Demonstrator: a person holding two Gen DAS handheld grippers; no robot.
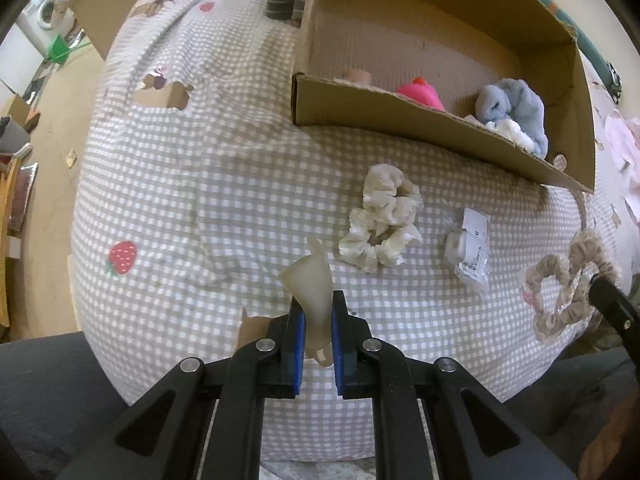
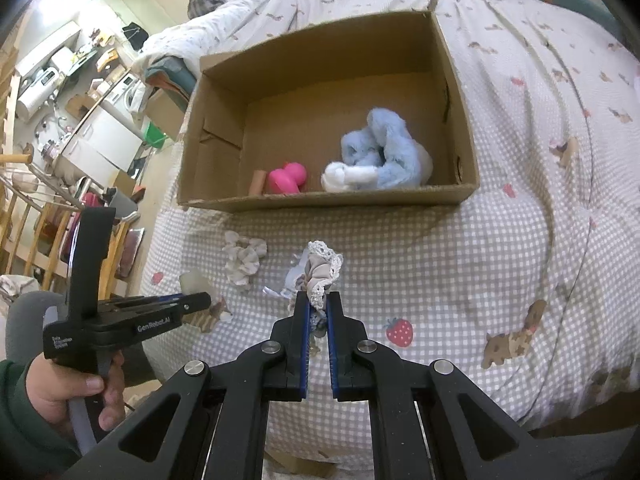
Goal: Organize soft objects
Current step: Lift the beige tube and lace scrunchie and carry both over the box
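Clamping down on a pale translucent squishy toy (image 1: 310, 292), the left gripper (image 1: 317, 320) has its blue pads pressed against both sides of it, held low over the gingham bedspread (image 1: 200, 184) with the fingers aimed roughly at the cardboard box (image 1: 400, 128). Over on the other side, the right gripper (image 2: 318, 308) is pinched on a beige lace-trimmed scrunchie (image 2: 322, 272), jaws nearly together with the fabric bunched up between them, also pointing at the box's near wall from a bit back. So both hands are loaded and neither has reached the box yet. Progress-wise I'd call it maybe halfway: the box already has a fluffy blue scrunchie (image 2: 384, 148), a fluffy white one (image 2: 340, 176) touching it, a hot pink squishy (image 2: 286, 178) and a small tan cylinder thing (image 2: 257, 182) tucked beside that. Left on the bed I can see a cream satin scrunchie (image 1: 380, 220) and a small plastic-wrapped packet (image 1: 468, 248) just beside it, both near the box's front wall. In the right wrist view the person's left hand (image 2: 80, 392) is wrapped around the left gripper's handle, held level and coming in from the side.
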